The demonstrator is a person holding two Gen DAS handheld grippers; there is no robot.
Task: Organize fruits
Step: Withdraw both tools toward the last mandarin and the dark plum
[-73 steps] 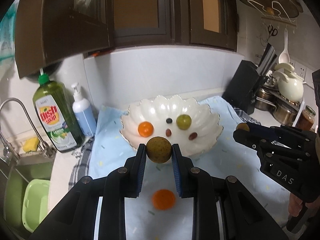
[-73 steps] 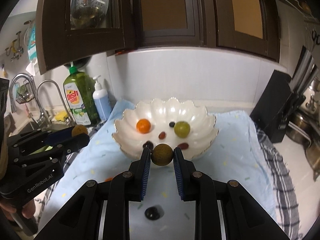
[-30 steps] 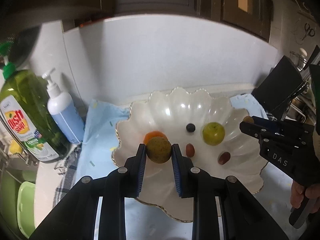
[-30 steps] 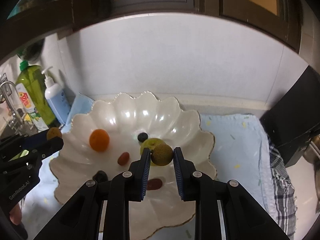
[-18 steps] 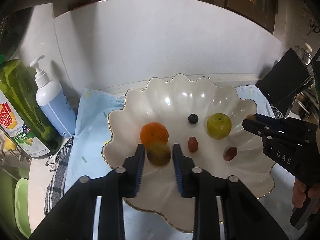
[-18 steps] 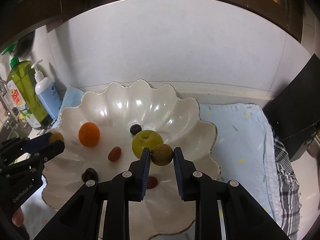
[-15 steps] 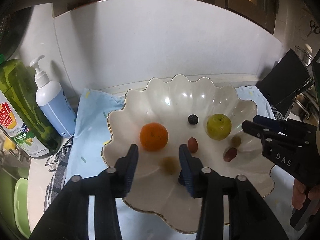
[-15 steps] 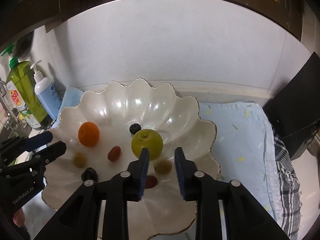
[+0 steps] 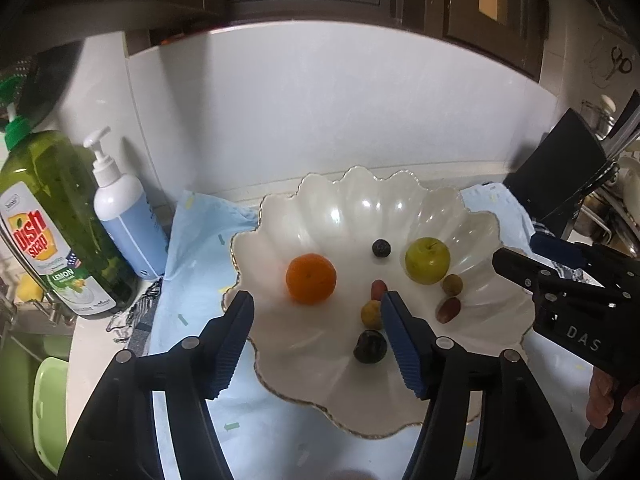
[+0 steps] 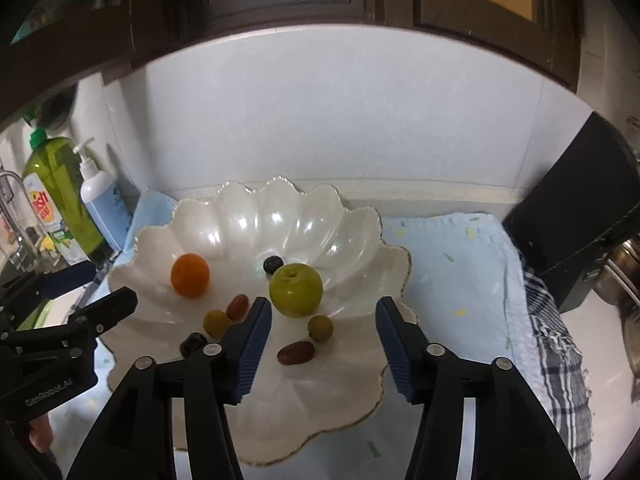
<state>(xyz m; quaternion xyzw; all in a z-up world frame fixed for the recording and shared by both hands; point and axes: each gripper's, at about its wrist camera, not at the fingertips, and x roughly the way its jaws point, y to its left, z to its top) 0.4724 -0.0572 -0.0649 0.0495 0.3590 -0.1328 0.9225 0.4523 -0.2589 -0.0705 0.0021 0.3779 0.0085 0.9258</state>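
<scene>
A white scalloped bowl (image 9: 360, 204) (image 10: 256, 208) sits on a light blue cloth (image 9: 200, 300). In it lie an orange (image 9: 311, 279) (image 10: 190, 274), a green apple (image 9: 427, 260) (image 10: 295, 290), a blueberry (image 9: 381, 247) (image 10: 273, 264), red grapes (image 9: 448, 309) (image 10: 295, 352), a dark plum (image 9: 371, 346) (image 10: 193, 343) and two small yellow-brown fruits (image 9: 371, 313) (image 10: 320, 327). Both grippers hover over the bowl's near side. My left gripper (image 9: 318, 342) is opening with nothing pressed between its pads. My right gripper (image 10: 323, 348) is also opening, its pads apart from the fruit below.
A green dish soap bottle (image 9: 48, 232) and a blue pump bottle (image 9: 126, 220) stand at the left by a sink. A black knife block (image 9: 560, 176) (image 10: 580, 208) and pots stand at the right. A checked towel (image 10: 560, 344) lies under the cloth's right edge. A white backsplash rises behind.
Both grippers held a small yellow-brown fruit over the bowl, then opened; each fruit dropped into the bowl and now lies among the others. The jaws have spread wider since.
</scene>
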